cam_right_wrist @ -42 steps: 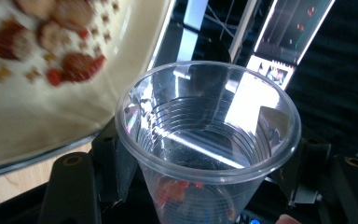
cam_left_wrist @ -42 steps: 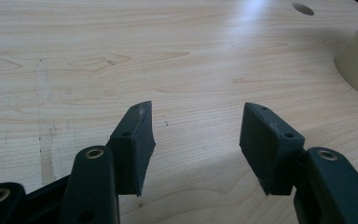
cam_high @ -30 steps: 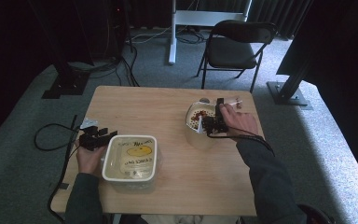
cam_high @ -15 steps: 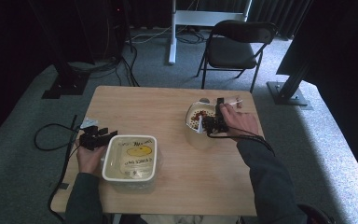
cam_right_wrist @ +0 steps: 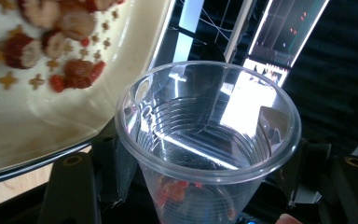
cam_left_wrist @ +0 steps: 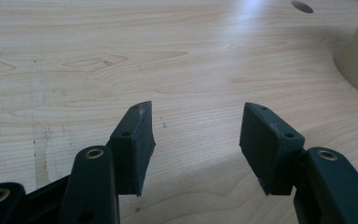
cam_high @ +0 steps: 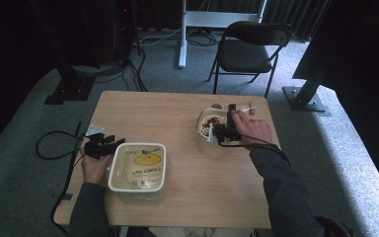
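My left jaws stand released, a wide gap between them, with bare wood showing through it; my right jaws grasp a clear cup [cam_right_wrist: 208,140], one on each side of its wall just below the rim.

I take the tub [cam_high: 139,167] as my landmark: a white rectangular container with a yellow mark and dark lettering on its top, sitting on the near left part of the surface [cam_high: 177,113]. My left gripper [cam_high: 109,144] lies just left of the tub's far corner, low over the wood, with my left hand [cam_high: 94,165] behind it and its cable [cam_high: 54,143] trailing off the surface's left edge. In the left gripper view the pads [cam_left_wrist: 135,147] frame pale wood grain, and a cream curved wall shows at the right edge; I cannot tell what it belongs to.

Well right of the tub, and farther back, stands a cream bowl [cam_high: 212,129] holding small reddish and brown pieces. My right gripper [cam_high: 216,131] hangs over that bowl, with my right hand [cam_high: 249,129] on its right. In the right gripper view the cup is tilted beside the bowl [cam_right_wrist: 51,116], a few red bits sit near the cup's bottom, and the bowl's pieces [cam_right_wrist: 51,46] lie on its pale inside.

Beyond the surface, a folding chair [cam_high: 249,49] stands on grey carpet.
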